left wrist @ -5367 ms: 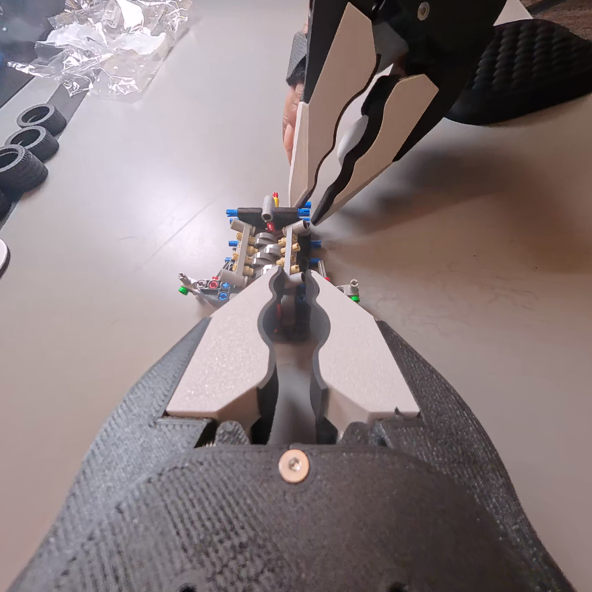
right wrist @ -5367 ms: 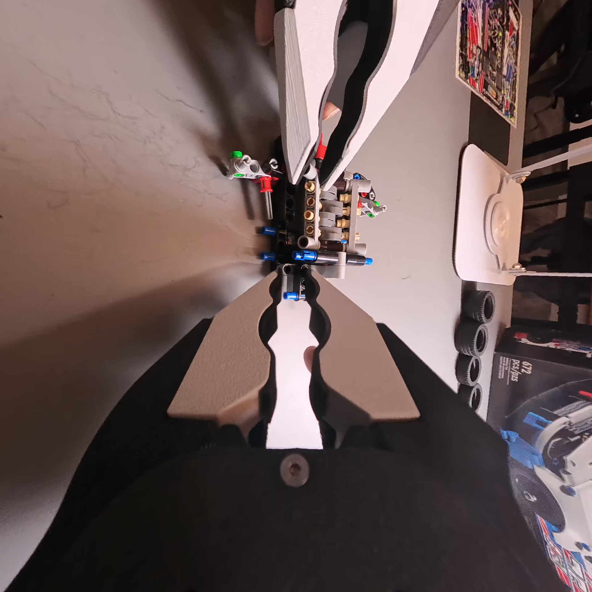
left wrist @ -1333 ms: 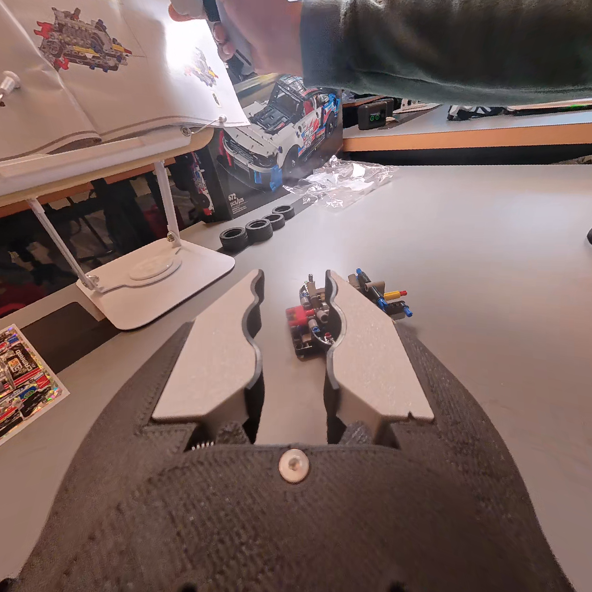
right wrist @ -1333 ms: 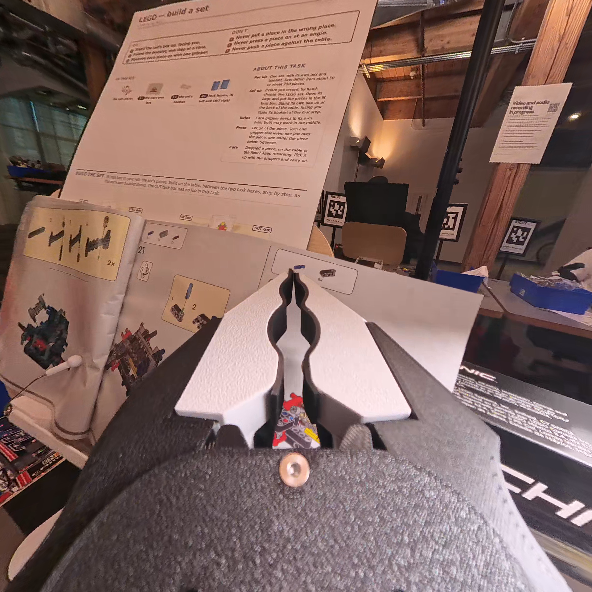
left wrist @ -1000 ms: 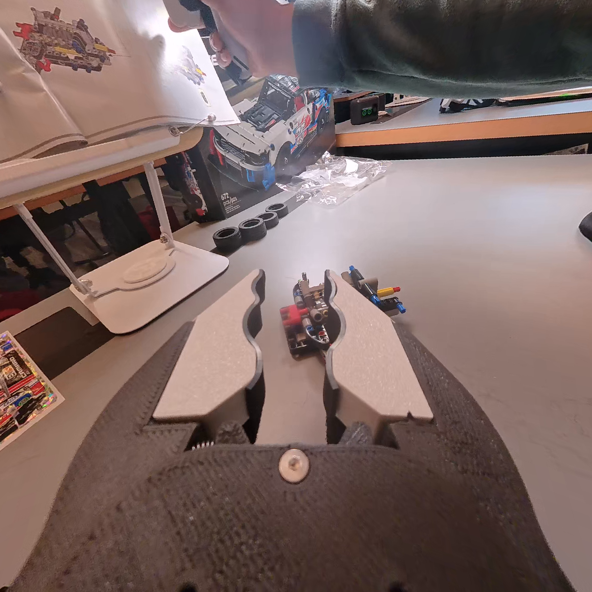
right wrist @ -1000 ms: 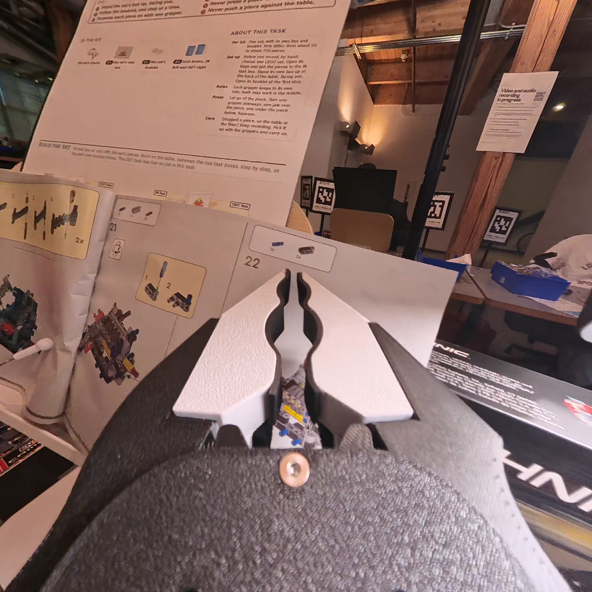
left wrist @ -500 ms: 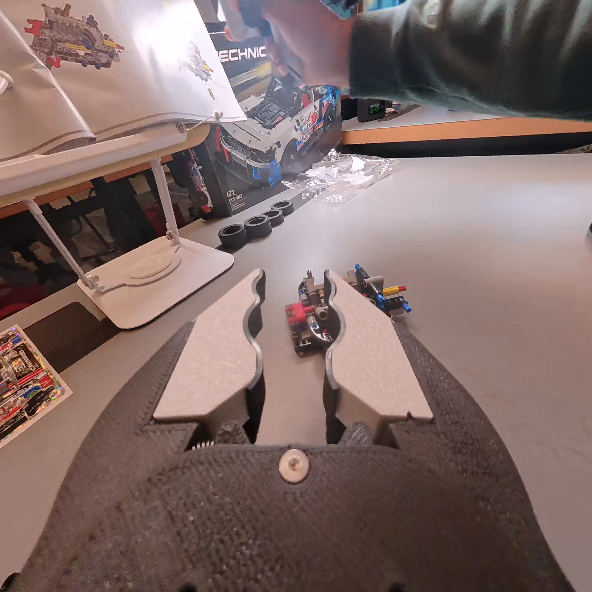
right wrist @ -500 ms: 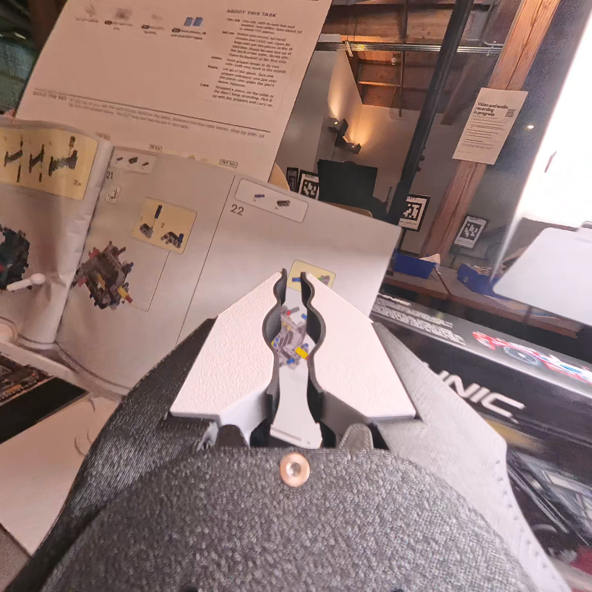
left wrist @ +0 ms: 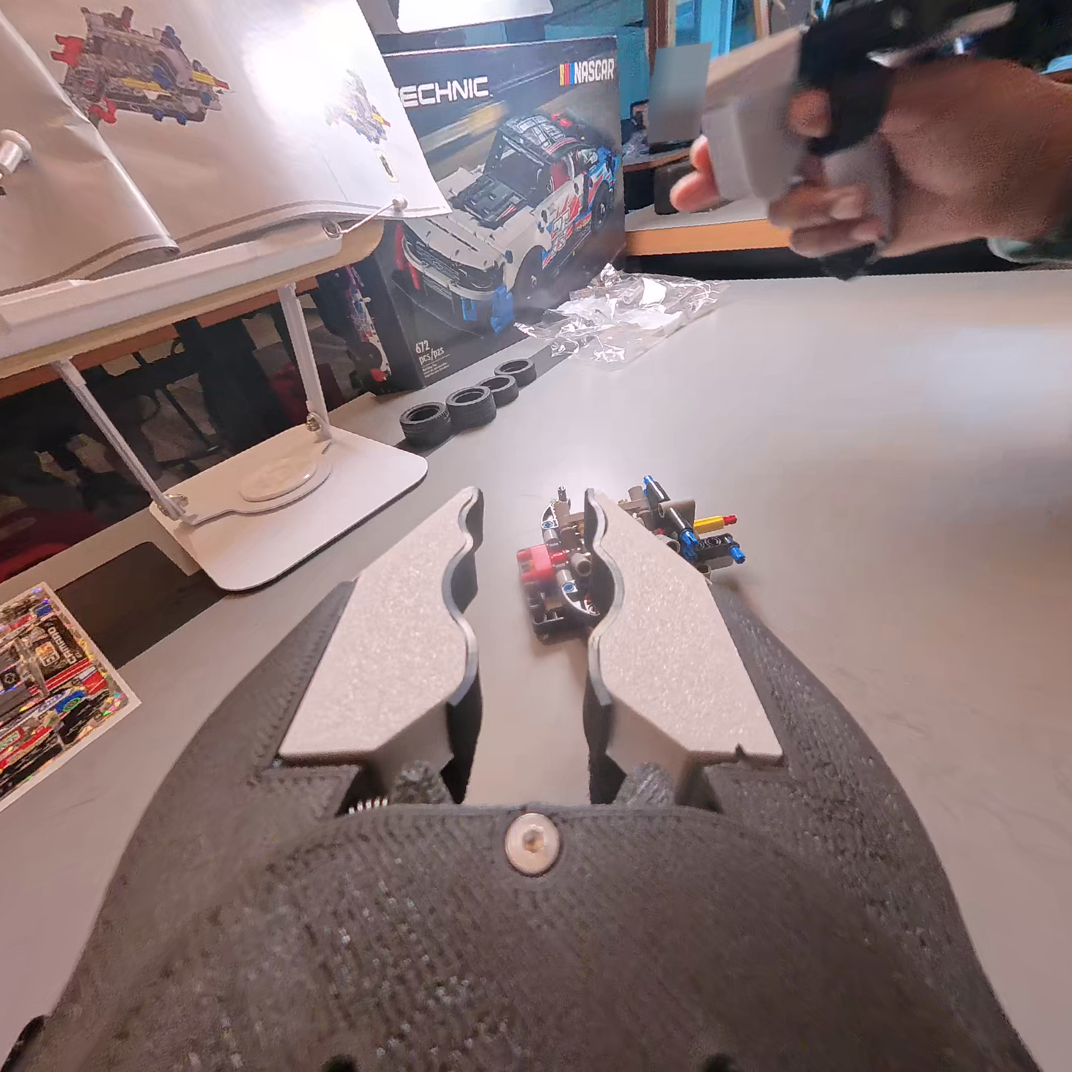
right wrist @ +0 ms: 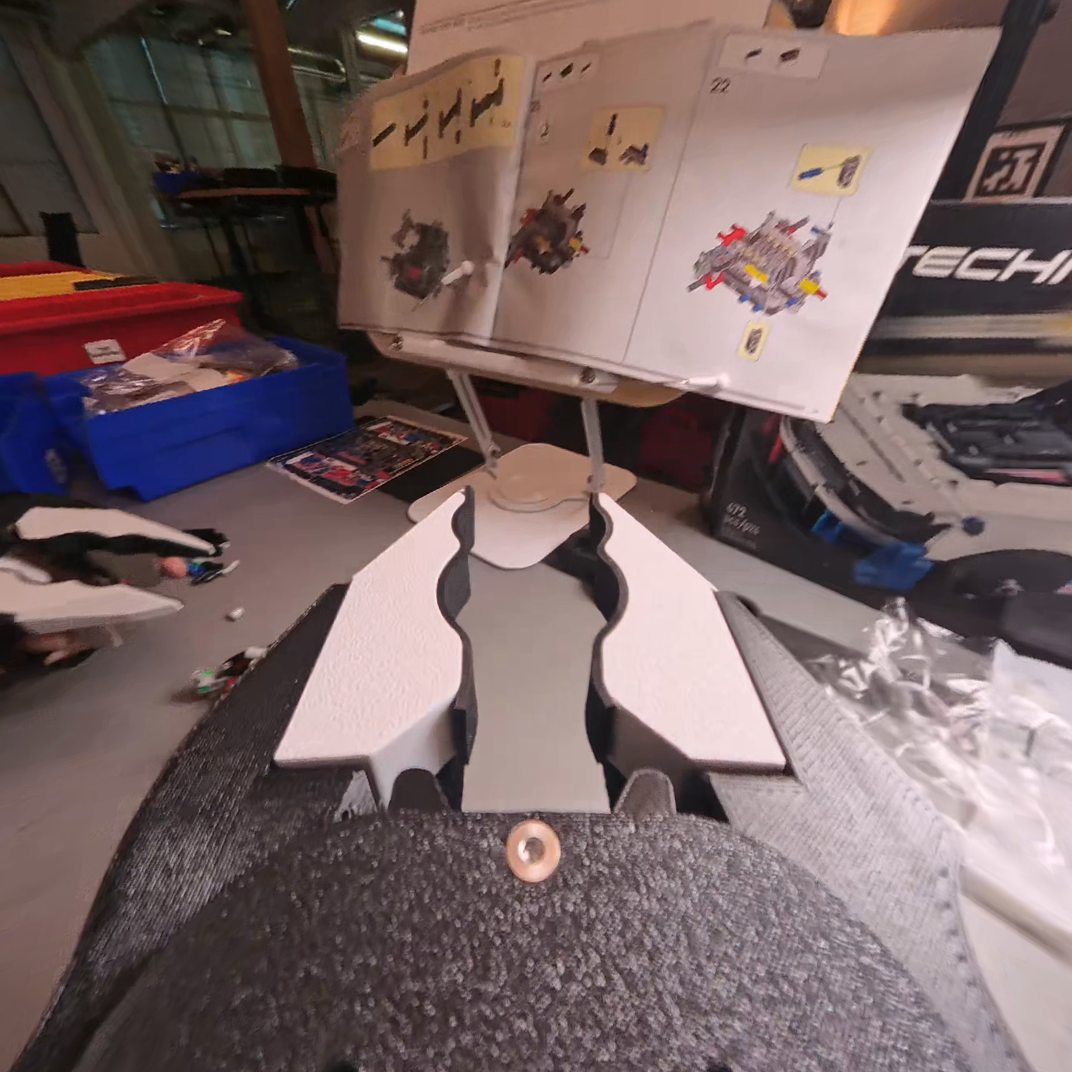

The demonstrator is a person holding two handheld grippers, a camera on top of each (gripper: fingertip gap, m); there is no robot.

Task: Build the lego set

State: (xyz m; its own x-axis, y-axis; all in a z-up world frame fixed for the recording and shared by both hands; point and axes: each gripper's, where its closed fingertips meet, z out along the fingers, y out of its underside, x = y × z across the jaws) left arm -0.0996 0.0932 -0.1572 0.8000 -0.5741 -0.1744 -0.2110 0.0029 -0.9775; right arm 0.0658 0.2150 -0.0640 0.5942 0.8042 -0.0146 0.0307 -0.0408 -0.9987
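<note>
On the far left of the left wrist view we see a glossy sticker sheet [left wrist: 52, 684] lying flat on the tabletop [left wrist: 870, 464], and behind it the white book stand [left wrist: 290, 499] carrying the open instruction booklet [left wrist: 203, 133]. Further right stand four small black tyres [left wrist: 470, 400] in a row, before the set's box [left wrist: 510, 232].

Our left gripper [left wrist: 531, 510] is released, its jaws spread wide and holding nothing. The partly built lego assembly [left wrist: 557, 574] rests on the tabletop just ahead, between the jaws and partly hidden behind the right-hand one. We judge it light and rigid as a block, but fragile at its edges: blue pins, a yellow axle and thin arms stick out and would likely pop loose or bend under a squeeze. We would take it across the dark central frame, clear of those pins.

At the right, crumpled clear plastic bags [left wrist: 626, 313] lie near the box. Our right gripper [right wrist: 531, 499] hangs above the tabletop, also released and empty, facing the booklet.
</note>
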